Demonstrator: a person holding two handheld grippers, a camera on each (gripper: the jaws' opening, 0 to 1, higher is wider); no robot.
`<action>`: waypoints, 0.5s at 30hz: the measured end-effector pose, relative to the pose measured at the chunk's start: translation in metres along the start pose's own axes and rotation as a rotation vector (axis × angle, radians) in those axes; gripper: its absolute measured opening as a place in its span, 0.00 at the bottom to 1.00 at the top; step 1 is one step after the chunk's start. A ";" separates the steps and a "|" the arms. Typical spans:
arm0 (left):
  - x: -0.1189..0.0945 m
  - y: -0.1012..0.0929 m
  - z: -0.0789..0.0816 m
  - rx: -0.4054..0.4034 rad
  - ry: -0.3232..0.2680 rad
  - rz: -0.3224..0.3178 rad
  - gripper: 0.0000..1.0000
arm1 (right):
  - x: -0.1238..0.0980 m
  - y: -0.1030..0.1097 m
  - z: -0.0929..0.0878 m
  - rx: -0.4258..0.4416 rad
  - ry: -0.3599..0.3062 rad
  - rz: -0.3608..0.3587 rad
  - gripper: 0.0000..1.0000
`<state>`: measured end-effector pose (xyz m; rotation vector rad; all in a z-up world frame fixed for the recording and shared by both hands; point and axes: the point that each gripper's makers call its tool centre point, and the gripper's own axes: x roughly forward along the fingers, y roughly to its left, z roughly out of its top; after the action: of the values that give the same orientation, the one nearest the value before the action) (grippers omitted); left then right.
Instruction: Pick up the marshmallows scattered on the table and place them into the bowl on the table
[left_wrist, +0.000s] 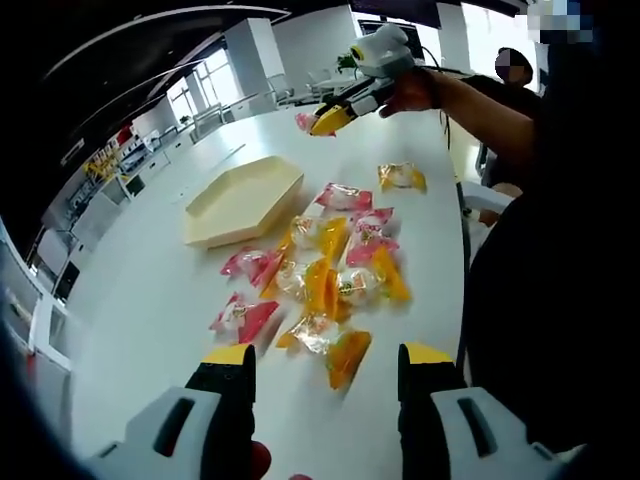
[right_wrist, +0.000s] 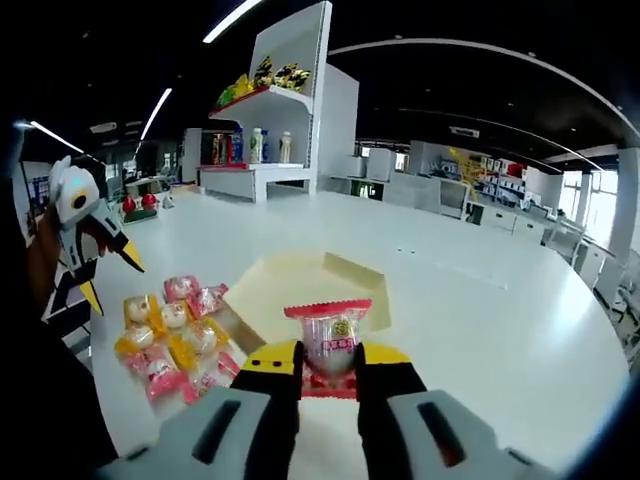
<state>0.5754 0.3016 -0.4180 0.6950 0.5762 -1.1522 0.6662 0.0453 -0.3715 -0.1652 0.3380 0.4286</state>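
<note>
Several pink and yellow wrapped marshmallows (left_wrist: 325, 270) lie in a loose pile in the middle of the white table (left_wrist: 150, 310). A pale yellow, flat hexagonal bowl (left_wrist: 245, 200) sits just beyond them to the left. My left gripper (left_wrist: 328, 358) hovers open over the near edge of the pile, nothing between its jaws. My right gripper (right_wrist: 330, 362) is shut on a red-wrapped marshmallow (right_wrist: 330, 335), held above the table in front of the bowl (right_wrist: 300, 285). In the left gripper view the right gripper (left_wrist: 325, 118) is raised beyond the bowl. The pile (right_wrist: 175, 335) lies left of the bowl, under the open left gripper (right_wrist: 110, 275).
A person's dark sleeve and body (left_wrist: 540, 250) run along the right side of the table. A white shelf unit (right_wrist: 265, 150) with bottles and packets stands at the table's far end. Desks and windows (left_wrist: 200, 90) fill the room beyond.
</note>
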 end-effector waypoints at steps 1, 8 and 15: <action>0.000 0.000 0.001 0.001 -0.003 0.001 0.57 | 0.000 0.000 0.001 -0.002 -0.002 0.001 0.22; 0.001 -0.002 0.000 0.003 -0.004 -0.006 0.57 | 0.008 0.001 0.009 -0.057 -0.012 -0.014 0.22; -0.002 -0.002 -0.002 0.001 -0.003 0.001 0.57 | 0.015 0.007 0.017 -0.043 -0.032 0.008 0.22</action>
<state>0.5734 0.3035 -0.4184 0.6944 0.5729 -1.1522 0.6806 0.0614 -0.3615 -0.1983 0.2980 0.4462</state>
